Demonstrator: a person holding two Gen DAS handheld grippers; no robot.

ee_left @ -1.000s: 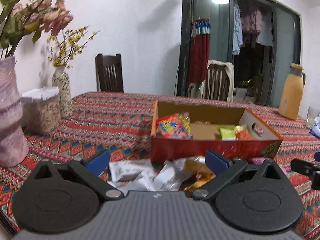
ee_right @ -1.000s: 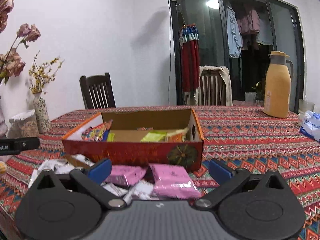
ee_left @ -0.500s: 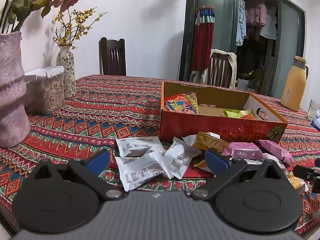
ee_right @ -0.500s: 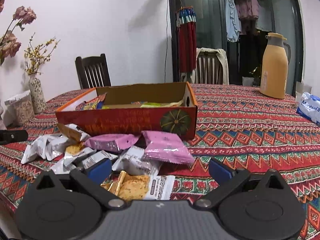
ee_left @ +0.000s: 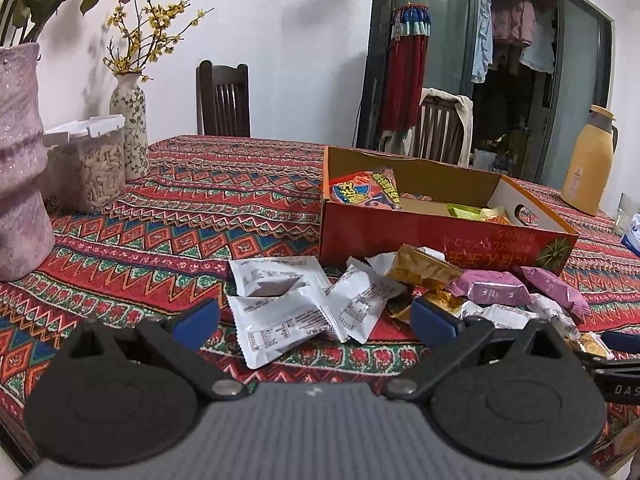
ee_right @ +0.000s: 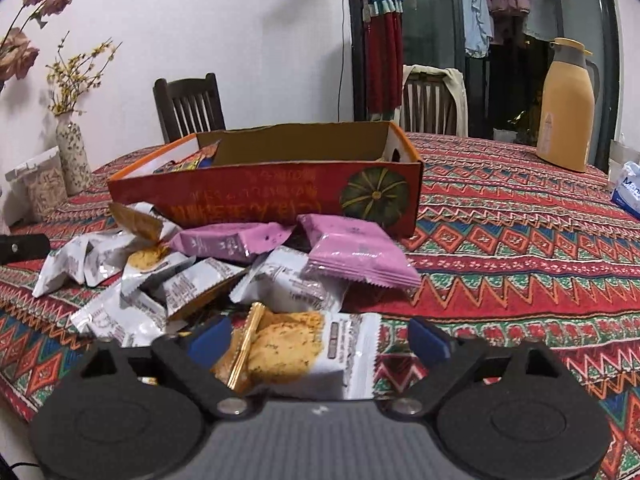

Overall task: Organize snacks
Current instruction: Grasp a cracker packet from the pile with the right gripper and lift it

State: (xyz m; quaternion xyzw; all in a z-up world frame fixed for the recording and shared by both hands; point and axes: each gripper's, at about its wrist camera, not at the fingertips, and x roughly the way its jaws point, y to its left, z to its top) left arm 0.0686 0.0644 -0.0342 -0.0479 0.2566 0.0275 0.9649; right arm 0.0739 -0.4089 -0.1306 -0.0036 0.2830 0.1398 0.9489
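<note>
Left gripper (ee_left: 314,316): jaws wide, empty, over white foil snack packets (ee_left: 280,312).
Right gripper (ee_right: 318,338): jaws wide, straddling a biscuit-print white packet (ee_right: 304,354).
Red cardboard box (ee_right: 280,200): behind the pile, on the patterned tablecloth (ee_right: 520,264).

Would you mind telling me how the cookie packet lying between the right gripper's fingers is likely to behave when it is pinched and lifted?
The cookie packet looks small and probably light. Its glossy film may slip and crumple between the open right gripper. The cookie pictured suggests brittle contents, so squeeze gently.

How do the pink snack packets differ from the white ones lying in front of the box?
The pink packets are opaque pink, the white packets white with small dark print. The pink packets lie nearer the box's pumpkin picture, the white packets toward the vases. Both are sealed pouches loose on the tablecloth.
</note>
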